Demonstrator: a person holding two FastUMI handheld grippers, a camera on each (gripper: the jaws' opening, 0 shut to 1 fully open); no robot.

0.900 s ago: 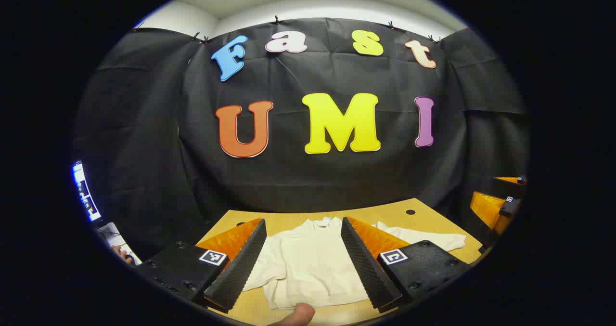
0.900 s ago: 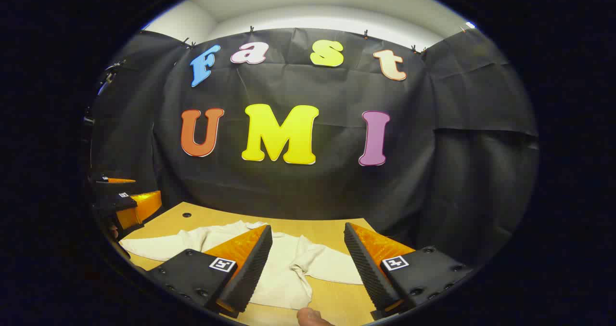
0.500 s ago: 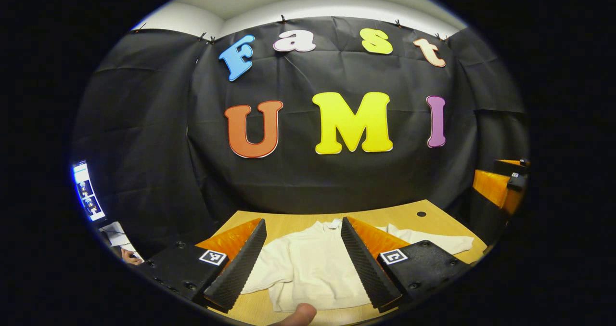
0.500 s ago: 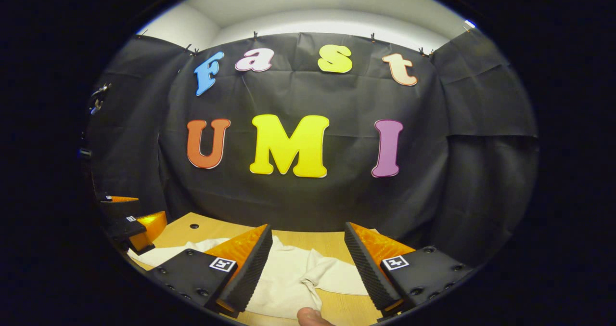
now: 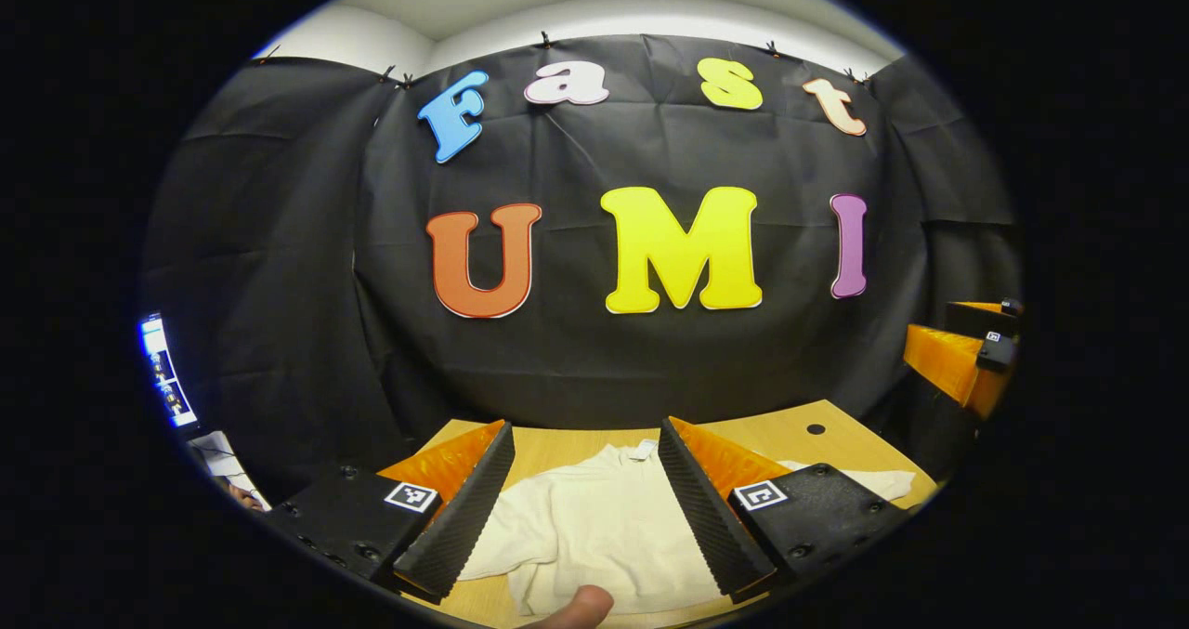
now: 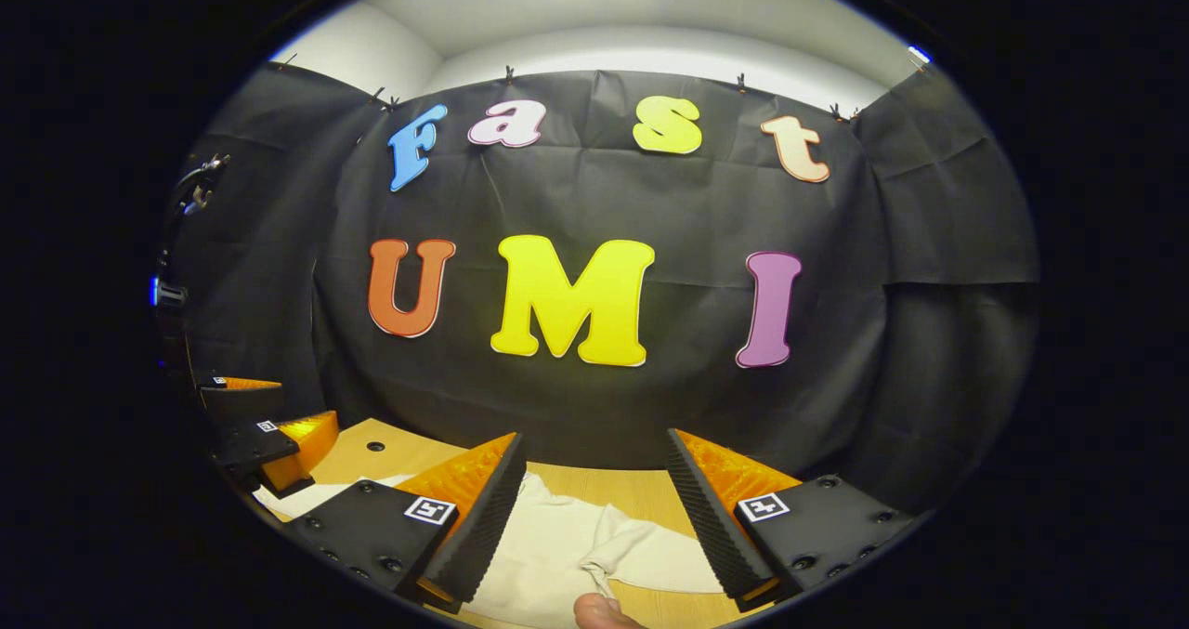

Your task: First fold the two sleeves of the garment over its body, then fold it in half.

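Black cloth drapes the booth's back and side walls, with a pale wall and ceiling showing above it, and a light wooden surface [image 5: 567, 443] runs up to the cloth.

Seen from the left gripper view, the left tool [image 5: 587, 508] hangs over the near edge of the surface with its fingers spread apart and nothing between them; a fingertip [image 5: 581, 606] shows at the bottom edge. Beyond and under it lies the cream sweatshirt [image 5: 594, 527], spread flat on the surface with its collar toward the cloth and one sleeve [image 5: 878, 482] reaching out to the right. Near the far right corner of the surface is a small dark hole [image 5: 816, 428]. Farther right the right tool [image 5: 966, 360] is held above the surface. At far left a lit screen [image 5: 167, 378] glows beyond the cloth.

From the right gripper view, the right tool [image 6: 590, 517] is likewise spread and empty above the sweatshirt [image 6: 557, 555], whose fabric is bunched into a fold near the fingers.
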